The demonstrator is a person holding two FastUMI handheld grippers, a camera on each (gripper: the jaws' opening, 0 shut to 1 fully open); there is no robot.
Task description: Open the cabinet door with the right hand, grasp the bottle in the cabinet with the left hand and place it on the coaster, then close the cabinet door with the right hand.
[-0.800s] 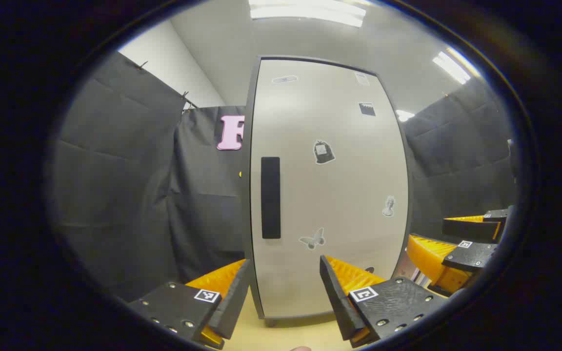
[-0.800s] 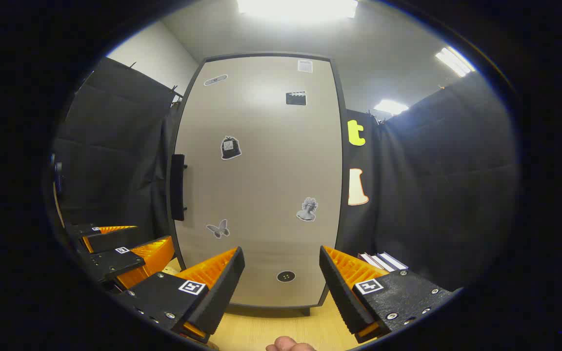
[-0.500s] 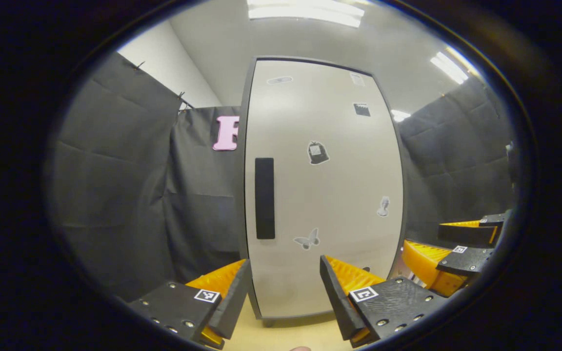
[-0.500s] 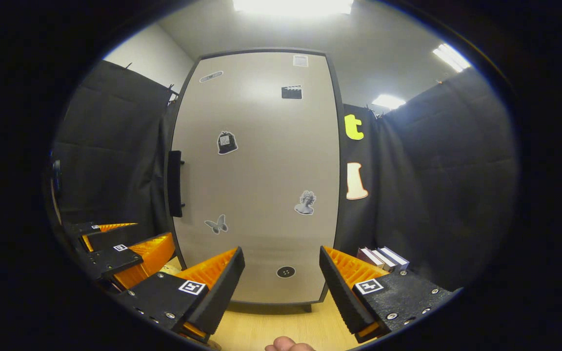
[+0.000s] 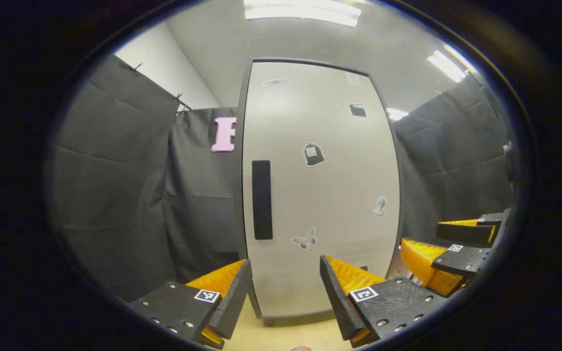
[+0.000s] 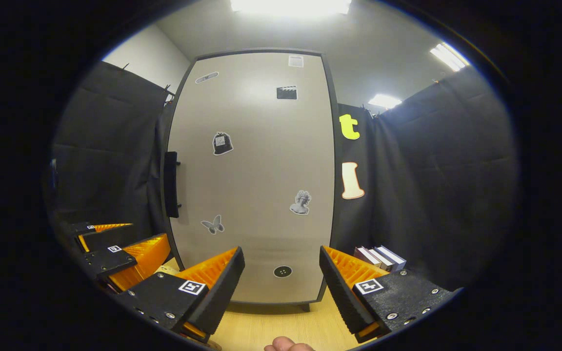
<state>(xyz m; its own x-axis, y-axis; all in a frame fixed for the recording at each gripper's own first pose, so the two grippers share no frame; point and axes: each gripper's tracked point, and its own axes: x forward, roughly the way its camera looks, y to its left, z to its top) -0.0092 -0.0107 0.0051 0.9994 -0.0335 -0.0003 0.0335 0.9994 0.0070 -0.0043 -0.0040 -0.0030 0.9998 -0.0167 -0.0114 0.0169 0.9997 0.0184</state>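
Note:
A tall pale cabinet door (image 5: 320, 195) with small stickers stands shut ahead; it also faces the right gripper view (image 6: 256, 175). Its dark vertical handle (image 5: 262, 200) sits on the door's left edge, seen side-on in the right gripper view as handle (image 6: 171, 184). My left gripper (image 5: 285, 292) is open and empty, short of the door. My right gripper (image 6: 282, 290) is open too, holding nothing, and it appears at the right of the left gripper view as right gripper (image 5: 449, 253). The left gripper (image 6: 115, 243) appears low left in the right gripper view. The shut door hides the cabinet's inside.
The cabinet stands on a light wooden tabletop (image 6: 271, 331). Several books (image 6: 381, 257) lie to the right of the cabinet. Black cloth walls close in on both sides. A fingertip (image 6: 288, 345) pokes in at the bottom edge.
Both views have drifted slightly; the door sits a little more to the left in each. The door stays shut and both grippers stay open.

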